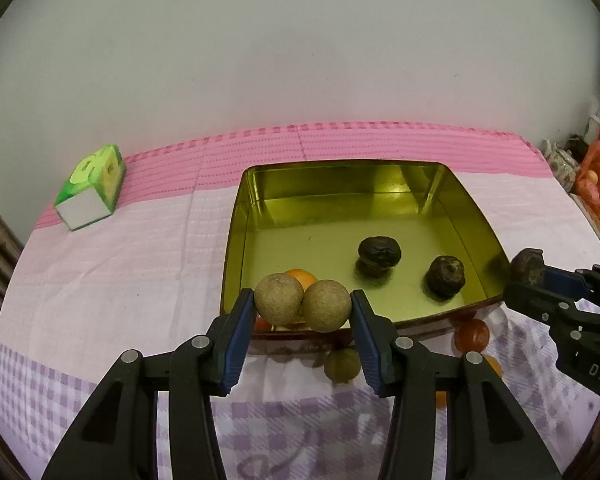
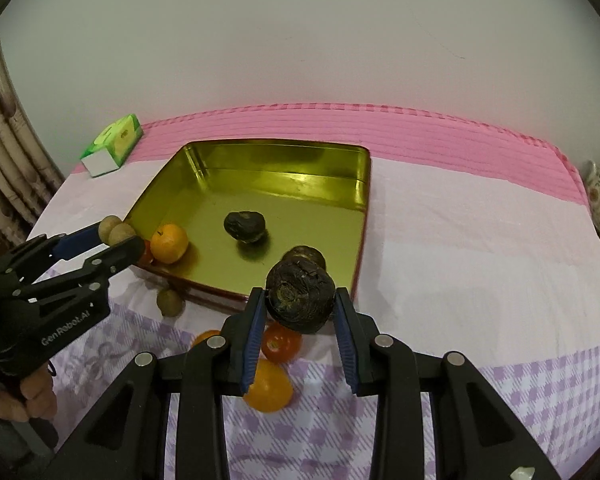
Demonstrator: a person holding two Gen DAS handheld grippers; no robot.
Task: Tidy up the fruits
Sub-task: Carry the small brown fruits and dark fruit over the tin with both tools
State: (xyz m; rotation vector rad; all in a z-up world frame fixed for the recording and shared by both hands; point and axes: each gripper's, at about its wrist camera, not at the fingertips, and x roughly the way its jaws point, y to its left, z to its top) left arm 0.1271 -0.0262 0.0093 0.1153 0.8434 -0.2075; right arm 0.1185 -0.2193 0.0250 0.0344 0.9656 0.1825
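My left gripper (image 1: 302, 306) is shut on two tan round fruits (image 1: 280, 298) side by side, just over the near rim of the gold tin tray (image 1: 340, 164). Inside the tray lie an orange (image 1: 300, 276) and two dark wrinkled fruits (image 1: 380, 254) (image 1: 446, 276). My right gripper (image 2: 300, 304) is shut on a third dark wrinkled fruit (image 2: 300, 294) above the tray's near corner (image 2: 356, 280). The right wrist view shows the left gripper (image 2: 118, 236) with its tan pair at the tray's left corner. In the left wrist view the right gripper (image 1: 530, 270) enters from the right.
Loose fruit lies on the checked cloth before the tray: a tan fruit (image 2: 170, 302), a red tomato (image 2: 282, 344) and two oranges (image 2: 268, 386) (image 2: 206, 336). A green tissue box (image 1: 92, 188) stands at the back left. Clutter sits past the table's right edge (image 1: 596, 168).
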